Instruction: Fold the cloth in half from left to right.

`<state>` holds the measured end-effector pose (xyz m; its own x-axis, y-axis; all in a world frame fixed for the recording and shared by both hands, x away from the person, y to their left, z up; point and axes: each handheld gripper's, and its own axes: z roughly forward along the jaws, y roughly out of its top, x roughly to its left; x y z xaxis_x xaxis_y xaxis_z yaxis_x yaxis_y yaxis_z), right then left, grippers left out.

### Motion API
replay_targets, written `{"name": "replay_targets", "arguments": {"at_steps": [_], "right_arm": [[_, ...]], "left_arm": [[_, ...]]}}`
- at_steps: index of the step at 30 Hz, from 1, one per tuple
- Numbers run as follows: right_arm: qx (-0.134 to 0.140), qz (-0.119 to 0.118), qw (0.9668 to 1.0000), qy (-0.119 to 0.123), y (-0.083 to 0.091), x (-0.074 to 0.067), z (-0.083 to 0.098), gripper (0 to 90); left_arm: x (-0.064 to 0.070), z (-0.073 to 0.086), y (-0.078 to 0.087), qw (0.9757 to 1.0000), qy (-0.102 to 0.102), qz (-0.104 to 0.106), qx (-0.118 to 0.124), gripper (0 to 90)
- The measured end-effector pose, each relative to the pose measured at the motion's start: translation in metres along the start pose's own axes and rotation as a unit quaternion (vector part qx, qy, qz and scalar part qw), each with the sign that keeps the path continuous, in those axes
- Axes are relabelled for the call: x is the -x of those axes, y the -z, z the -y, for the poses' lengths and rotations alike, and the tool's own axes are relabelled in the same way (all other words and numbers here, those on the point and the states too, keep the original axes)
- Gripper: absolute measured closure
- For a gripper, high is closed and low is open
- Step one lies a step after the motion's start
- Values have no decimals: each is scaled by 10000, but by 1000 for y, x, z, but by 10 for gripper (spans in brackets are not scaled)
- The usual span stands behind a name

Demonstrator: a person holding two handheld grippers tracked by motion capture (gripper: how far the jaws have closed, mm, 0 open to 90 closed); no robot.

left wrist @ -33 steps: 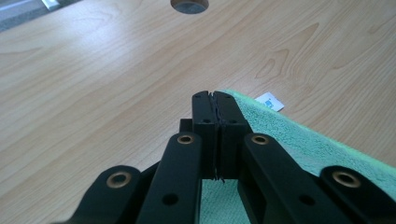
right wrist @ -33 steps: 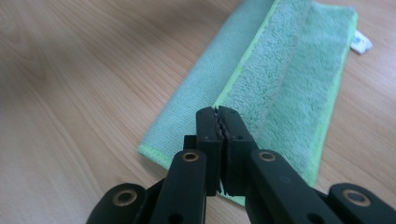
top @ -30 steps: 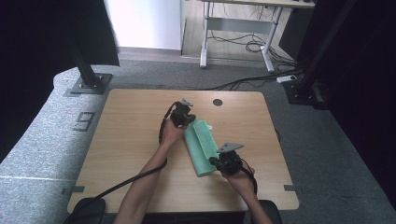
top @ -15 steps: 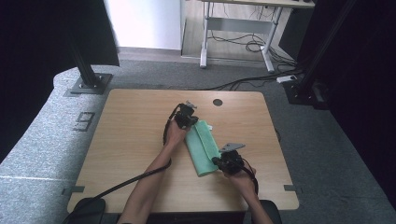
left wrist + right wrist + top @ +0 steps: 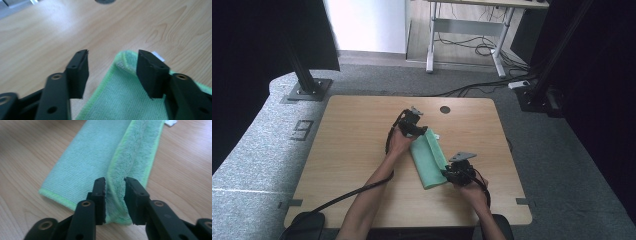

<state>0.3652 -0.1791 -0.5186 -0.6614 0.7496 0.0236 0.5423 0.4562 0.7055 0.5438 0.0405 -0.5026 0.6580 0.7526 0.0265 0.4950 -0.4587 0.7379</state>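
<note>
A folded green microfibre cloth [image 5: 429, 157] lies slantwise on the wooden table [image 5: 352, 145]. My left gripper [image 5: 418, 131] is at its far end. Its jaws have just been opening and now stand wide, astride the cloth's corner [image 5: 120, 100] without pressing it, so the left gripper [image 5: 112, 65] is open. My right gripper [image 5: 447, 173] is at the near end. Its jaws have also just been opening, and the right gripper [image 5: 114, 187] now has a narrow gap with the fluffy fold of the cloth [image 5: 95, 157] lying loose in it.
A small white tag [image 5: 158, 56] sticks out at the cloth's far corner. A round cable hole [image 5: 445, 109] sits near the table's back edge. Black stands and a desk frame [image 5: 467, 40] are on the grey carpet beyond the table.
</note>
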Motion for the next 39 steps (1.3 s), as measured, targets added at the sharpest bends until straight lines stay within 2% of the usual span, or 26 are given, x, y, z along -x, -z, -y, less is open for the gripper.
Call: {"name": "replay_targets", "arguments": {"at_steps": [4,10,12,16,19,21,23,25,26,31,34,35,39], "right_arm": [[53,117,9999,-57,4,6,1,623],[-20,307,9994,-158,4,20,6,576],[-93,323,9993,-176,0,27,11,531],[-187,348,9991,-144,-7,34,17,482],[-159,219,9993,-261,-9,38,20,460],[-139,178,9992,-335,-10,39,21,457],[-131,170,9991,-368,-10,40,21,456],[-172,177,9992,-298,-10,37,21,457],[-182,160,9993,-272,-10,35,20,456],[-173,65,9997,-139,-12,28,20,438],[-171,48,9998,-131,-12,28,19,436],[-160,36,9998,-129,-12,28,20,435],[-153,23,9998,-136,-12,28,20,432]], "left_arm": [[0,-3,7,10000,-3,-5,91,361],[1,2,11,10000,-49,76,19,302],[1,7,11,9999,-11,142,16,271],[0,15,13,9999,-19,132,-45,237],[-3,21,14,9999,-10,100,-102,224],[-6,25,15,9999,-1,76,-137,221],[-11,29,16,9998,-7,-37,-200,219],[-18,34,16,9994,15,-205,-286,220],[-27,38,14,9987,98,-345,-363,220],[-37,44,10,9977,235,-461,-445,220],[-34,48,7,9977,175,-419,-498,221],[-30,51,6,9977,92,-402,-535,221],[-23,53,8,9977,34,-394,-546,221]]}}
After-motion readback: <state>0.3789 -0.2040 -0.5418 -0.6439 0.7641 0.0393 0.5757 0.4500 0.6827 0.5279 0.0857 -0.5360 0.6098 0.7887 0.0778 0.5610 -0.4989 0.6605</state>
